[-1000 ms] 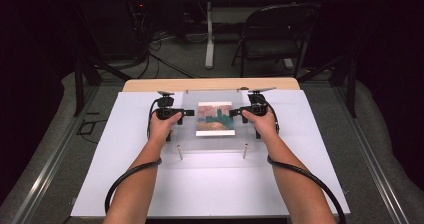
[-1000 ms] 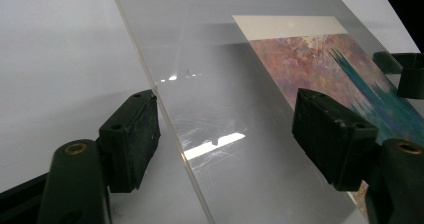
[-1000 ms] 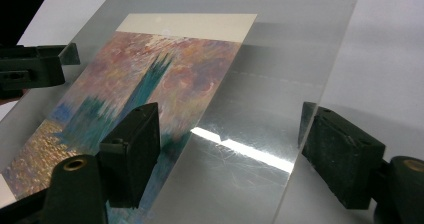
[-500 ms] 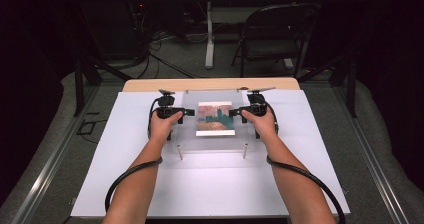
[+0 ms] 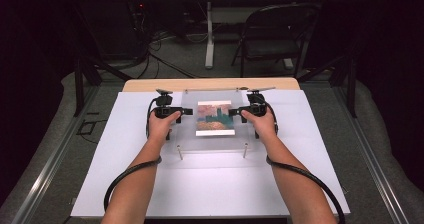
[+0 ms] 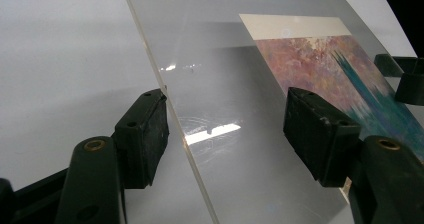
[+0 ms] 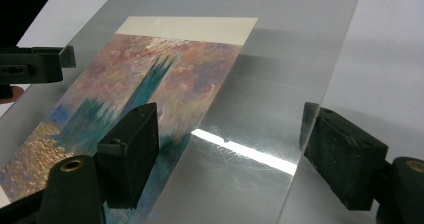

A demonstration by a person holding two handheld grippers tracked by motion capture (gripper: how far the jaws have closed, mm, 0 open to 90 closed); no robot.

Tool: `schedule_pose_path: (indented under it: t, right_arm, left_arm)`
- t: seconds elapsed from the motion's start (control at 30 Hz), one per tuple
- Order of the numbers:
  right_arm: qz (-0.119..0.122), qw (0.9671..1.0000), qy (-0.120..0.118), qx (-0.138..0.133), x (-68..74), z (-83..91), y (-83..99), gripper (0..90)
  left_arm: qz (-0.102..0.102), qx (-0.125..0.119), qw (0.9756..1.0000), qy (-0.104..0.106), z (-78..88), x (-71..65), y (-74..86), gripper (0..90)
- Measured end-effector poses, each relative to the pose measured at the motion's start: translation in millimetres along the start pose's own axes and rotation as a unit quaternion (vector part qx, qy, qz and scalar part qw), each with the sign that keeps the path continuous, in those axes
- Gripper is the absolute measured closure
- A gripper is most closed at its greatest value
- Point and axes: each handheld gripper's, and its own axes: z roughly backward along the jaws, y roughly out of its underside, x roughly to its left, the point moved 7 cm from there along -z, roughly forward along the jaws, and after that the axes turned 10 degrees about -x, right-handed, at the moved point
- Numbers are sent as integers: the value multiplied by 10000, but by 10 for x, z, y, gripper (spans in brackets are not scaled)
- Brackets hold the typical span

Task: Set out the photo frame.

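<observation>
Two hands hold tongs at a clear acrylic sheet [image 5: 212, 139] at mid-bench [image 5: 125, 184]: left tongs [image 6: 227, 134], just closing, and right tongs [image 7: 225, 156] straddle its edges, spread. Beneath, an unlabelled painting print [image 5: 215, 118] runs near-to-far.

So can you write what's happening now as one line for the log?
left gripper: open, jaws just closing around clear sheet edge | right gripper: open, straddling other edge | picture: under sheet
</observation>
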Motion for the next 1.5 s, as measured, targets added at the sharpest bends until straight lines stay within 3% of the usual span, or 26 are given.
schedule_pose_path:
  t: [0.57,0.83,1.0,1.5]
  right_arm:
    - [130,9998,140,-75,83,72,-52,234]
    - [274,9987,390,-169,208,180,-126,234]
    - [347,9973,538,-359,305,250,-170,235]
    - [700,9924,776,-655,542,533,-210,241]
  left_arm:
    - [-92,-161,9997,-129,88,-86,-47,359]
    - [-136,-365,9988,-299,241,-204,-112,406]
    - [-267,-486,9976,-417,348,-287,-136,410]
    - [-461,-835,9947,-379,665,-484,-155,486]
